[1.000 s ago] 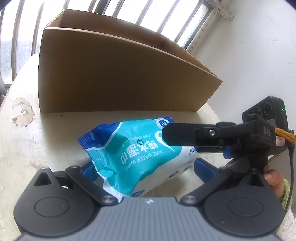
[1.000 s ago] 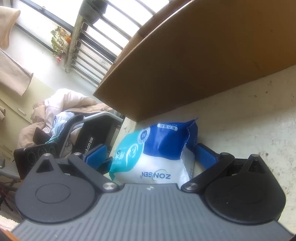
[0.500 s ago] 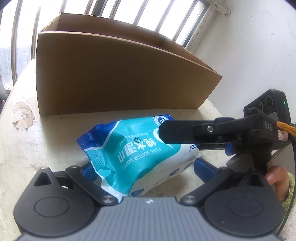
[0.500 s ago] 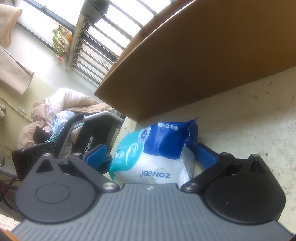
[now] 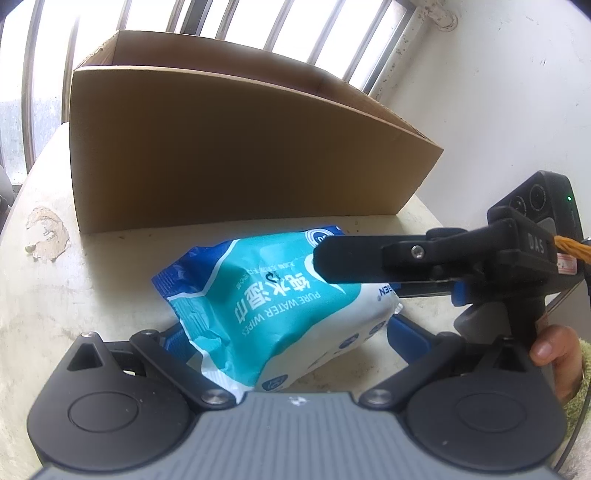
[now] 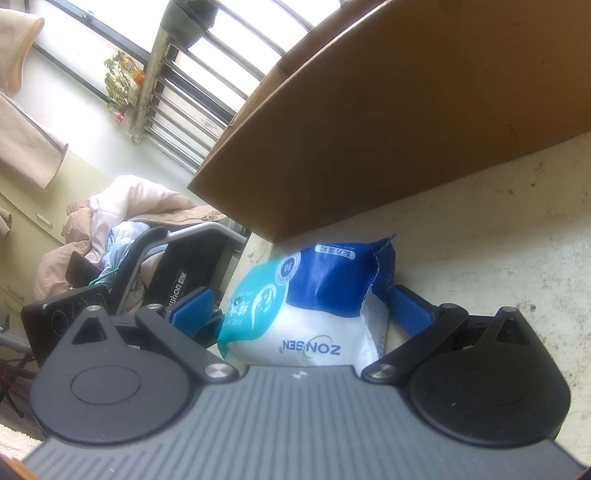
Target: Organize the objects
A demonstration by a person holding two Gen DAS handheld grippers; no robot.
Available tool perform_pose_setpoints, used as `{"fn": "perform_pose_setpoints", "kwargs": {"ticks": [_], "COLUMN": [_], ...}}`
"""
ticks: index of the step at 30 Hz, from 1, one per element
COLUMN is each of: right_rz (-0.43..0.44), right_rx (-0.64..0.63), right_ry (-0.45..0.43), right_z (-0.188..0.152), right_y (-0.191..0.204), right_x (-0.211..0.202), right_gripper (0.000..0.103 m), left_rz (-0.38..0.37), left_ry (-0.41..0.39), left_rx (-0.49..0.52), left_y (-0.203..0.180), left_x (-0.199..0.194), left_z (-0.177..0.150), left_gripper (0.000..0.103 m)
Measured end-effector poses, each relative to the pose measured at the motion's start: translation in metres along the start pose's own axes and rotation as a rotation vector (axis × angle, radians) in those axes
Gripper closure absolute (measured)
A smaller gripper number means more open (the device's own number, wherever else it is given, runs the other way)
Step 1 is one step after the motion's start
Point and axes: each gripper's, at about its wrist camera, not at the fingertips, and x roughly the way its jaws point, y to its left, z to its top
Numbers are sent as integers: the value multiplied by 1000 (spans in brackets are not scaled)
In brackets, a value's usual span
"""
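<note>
A teal, blue and white pack of water wipes (image 5: 273, 306) is held a little above the pale tabletop (image 5: 74, 295), in front of an open cardboard box (image 5: 229, 147). My left gripper (image 5: 284, 332) is shut on one end of the pack. My right gripper (image 6: 299, 310) is shut on the other end of the pack (image 6: 314, 310); it reaches in from the right in the left wrist view (image 5: 424, 266). The box's brown wall (image 6: 406, 129) rises right behind the pack. The inside of the box is hidden.
A barred window (image 5: 258, 22) stands behind the box and a white wall (image 5: 498, 110) at the right. A patch of chipped paint (image 5: 48, 232) marks the table at the left. A chair piled with clothes (image 6: 122, 229) stands beyond the table edge.
Both grippers have risen slightly with the pack; the left wrist view now looks a bit more over the box's rim. Both grips are unchanged.
</note>
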Motion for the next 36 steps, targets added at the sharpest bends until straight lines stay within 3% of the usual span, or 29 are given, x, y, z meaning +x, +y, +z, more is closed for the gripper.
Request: {"fn": "perform_pose_setpoints", "kwargs": {"ticks": [36], "right_rz": [-3], "right_rx": [5], "right_ry": [-2], "right_z": [1], "right_y": [-1], "right_x": [0], "right_gripper": [1], "left_rz": [-4], "left_ry": [11], "left_rx": [29], "left_y": [11], "left_x": [-7], "left_z": [-1], "left_gripper": [0]}}
